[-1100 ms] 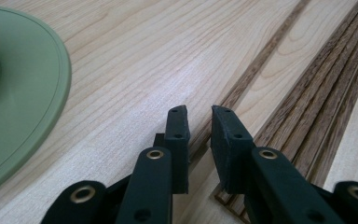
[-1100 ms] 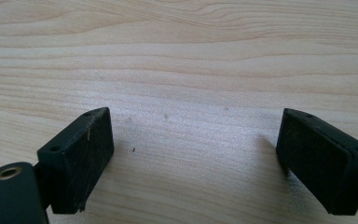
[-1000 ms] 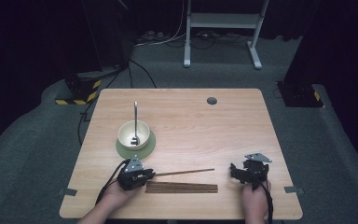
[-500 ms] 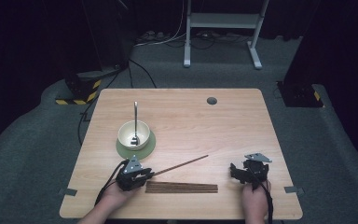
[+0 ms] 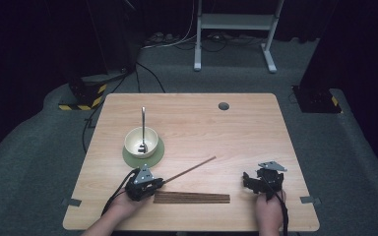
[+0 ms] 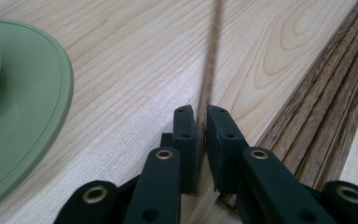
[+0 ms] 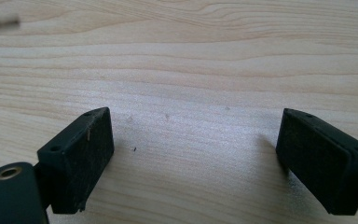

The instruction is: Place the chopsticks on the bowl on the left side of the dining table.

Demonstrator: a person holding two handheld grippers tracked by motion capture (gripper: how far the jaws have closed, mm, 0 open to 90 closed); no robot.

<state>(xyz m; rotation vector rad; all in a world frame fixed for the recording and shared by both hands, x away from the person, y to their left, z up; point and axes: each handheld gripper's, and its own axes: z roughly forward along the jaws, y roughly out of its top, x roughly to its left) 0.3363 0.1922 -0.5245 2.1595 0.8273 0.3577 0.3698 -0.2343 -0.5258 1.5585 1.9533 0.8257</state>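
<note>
High view: one left gripper pinches one dark stick angled up off the table, beside one row of sticks, one bowl and saucer behind; the right gripper gapes empty.

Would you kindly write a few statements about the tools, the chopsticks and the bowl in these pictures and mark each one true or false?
1. The left tool is shut on a thin dark wooden chopstick. True.
2. The right tool grips a chopstick. False: its jaws stand wide open over bare table.
3. The cream ceramic bowl sits on a round green saucer. True.
4. A metal spoon lies flat on the light wooden table. False: it stands in the bowl.
5. A row of dark wooden chopsticks lies between the tools. True.
</note>
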